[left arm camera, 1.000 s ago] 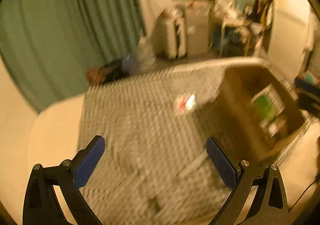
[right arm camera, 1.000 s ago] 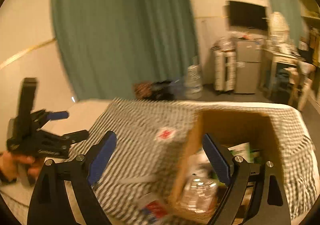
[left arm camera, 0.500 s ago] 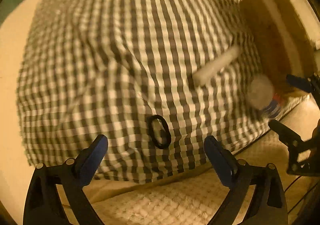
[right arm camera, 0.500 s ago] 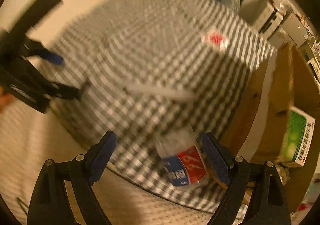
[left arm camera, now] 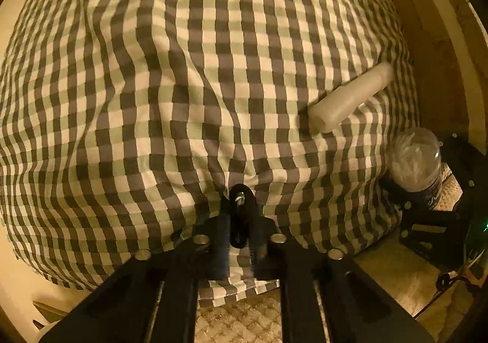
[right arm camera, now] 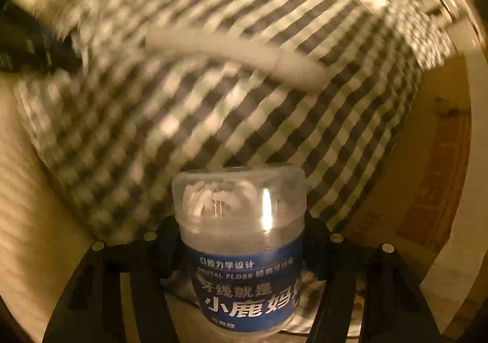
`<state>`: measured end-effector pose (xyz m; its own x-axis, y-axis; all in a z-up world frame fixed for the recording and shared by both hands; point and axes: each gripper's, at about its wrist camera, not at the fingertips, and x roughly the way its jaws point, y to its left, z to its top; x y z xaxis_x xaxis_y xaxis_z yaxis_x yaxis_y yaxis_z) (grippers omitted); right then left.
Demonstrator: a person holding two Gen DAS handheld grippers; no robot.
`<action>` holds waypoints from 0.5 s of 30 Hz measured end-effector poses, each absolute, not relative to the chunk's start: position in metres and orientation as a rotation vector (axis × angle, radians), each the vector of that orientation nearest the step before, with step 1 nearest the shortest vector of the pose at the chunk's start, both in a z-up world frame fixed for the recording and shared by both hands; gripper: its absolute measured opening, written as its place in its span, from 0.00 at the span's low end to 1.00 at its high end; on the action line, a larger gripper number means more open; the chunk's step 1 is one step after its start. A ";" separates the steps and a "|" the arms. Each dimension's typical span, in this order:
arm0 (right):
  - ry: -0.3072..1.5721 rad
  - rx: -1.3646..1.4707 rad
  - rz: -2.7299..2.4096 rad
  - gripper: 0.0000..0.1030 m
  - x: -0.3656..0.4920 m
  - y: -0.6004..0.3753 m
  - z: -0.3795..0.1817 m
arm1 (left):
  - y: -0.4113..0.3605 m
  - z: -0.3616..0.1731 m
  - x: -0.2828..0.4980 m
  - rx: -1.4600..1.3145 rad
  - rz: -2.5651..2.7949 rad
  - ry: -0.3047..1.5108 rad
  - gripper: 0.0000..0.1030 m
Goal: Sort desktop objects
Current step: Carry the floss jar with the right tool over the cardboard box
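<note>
Left gripper (left arm camera: 241, 221), bottom centre, clamped on black ring (left arm camera: 241, 214) over checked cloth (left arm camera: 152, 83). Right gripper (right arm camera: 241, 254) closing around dental floss jar (right arm camera: 241, 251), bottom centre; contact unclear.

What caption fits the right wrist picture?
Right gripper closing around a dental floss jar at the checked cloth's edge.

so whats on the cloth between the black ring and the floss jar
Nothing: in the left wrist view only bare checked cloth lies between the black ring and the floss jar; the white tube lies farther up.
</note>
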<state>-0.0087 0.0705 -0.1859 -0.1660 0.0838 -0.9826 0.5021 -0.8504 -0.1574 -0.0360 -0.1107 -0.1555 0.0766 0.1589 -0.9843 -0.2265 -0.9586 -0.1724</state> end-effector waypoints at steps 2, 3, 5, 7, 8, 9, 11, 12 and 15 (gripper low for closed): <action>0.673 1.775 -2.146 0.59 -0.006 0.074 -0.176 | -0.112 -0.145 -0.033 -2.055 1.995 0.058 0.05; 0.652 1.751 -2.165 0.59 -0.005 0.075 -0.169 | -0.114 -0.137 -0.032 -2.036 2.024 0.055 0.05; 0.593 1.689 -2.198 0.59 -0.001 0.077 -0.149 | -0.118 -0.118 -0.028 -1.992 2.091 0.046 0.05; 0.540 1.598 -2.259 0.59 0.004 0.080 -0.121 | -0.124 -0.094 -0.022 -1.937 2.168 0.036 0.05; 0.502 1.534 -2.304 0.59 0.008 0.083 -0.101 | -0.126 -0.083 -0.019 -1.906 2.205 0.029 0.05; 0.476 1.486 -2.334 0.59 0.011 0.084 -0.088 | -0.128 -0.064 -0.013 -1.849 2.251 0.016 0.05; 0.405 1.379 -2.405 0.59 0.020 0.087 -0.055 | -0.129 -0.034 -0.009 -1.747 2.334 -0.009 0.05; 0.358 1.298 -2.462 0.59 0.028 0.093 -0.032 | -0.129 -0.012 -0.001 -1.649 2.400 -0.030 0.05; 0.303 1.123 -2.584 0.60 0.040 0.092 0.009 | -0.133 0.036 -0.002 -1.451 2.518 -0.066 0.05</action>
